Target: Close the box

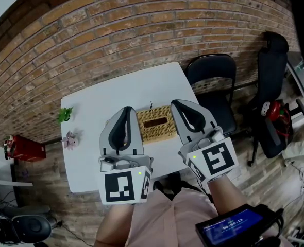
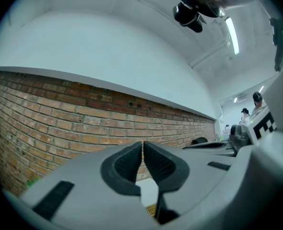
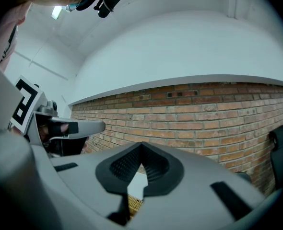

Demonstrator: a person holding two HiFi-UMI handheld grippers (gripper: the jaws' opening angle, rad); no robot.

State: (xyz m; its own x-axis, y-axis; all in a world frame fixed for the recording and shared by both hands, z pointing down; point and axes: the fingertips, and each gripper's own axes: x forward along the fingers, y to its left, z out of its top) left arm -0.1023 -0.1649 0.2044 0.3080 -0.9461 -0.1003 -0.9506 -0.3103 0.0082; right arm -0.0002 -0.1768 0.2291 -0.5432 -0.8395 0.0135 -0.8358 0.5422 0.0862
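the woven box (image 1: pixel 156 123) sits on the white table (image 1: pixel 108 104), a dark slot showing in its top. in the head view it lies between the two tools. the left gripper (image 1: pixel 127 110) and the right gripper (image 1: pixel 175 104) hover above the table, each with its jaws pressed together on nothing, and both point toward the brick wall (image 1: pixel 116 30).

brick wall (image 1: pixel 141 14) behind a white table (image 1: pixel 116 99), black chair (image 1: pixel 211 86) beside it

One box (image 1: pixel 157 131), one table (image 1: pixel 116 99), two chairs (image 1: pixel 212 75) (image 1: pixel 272 76)
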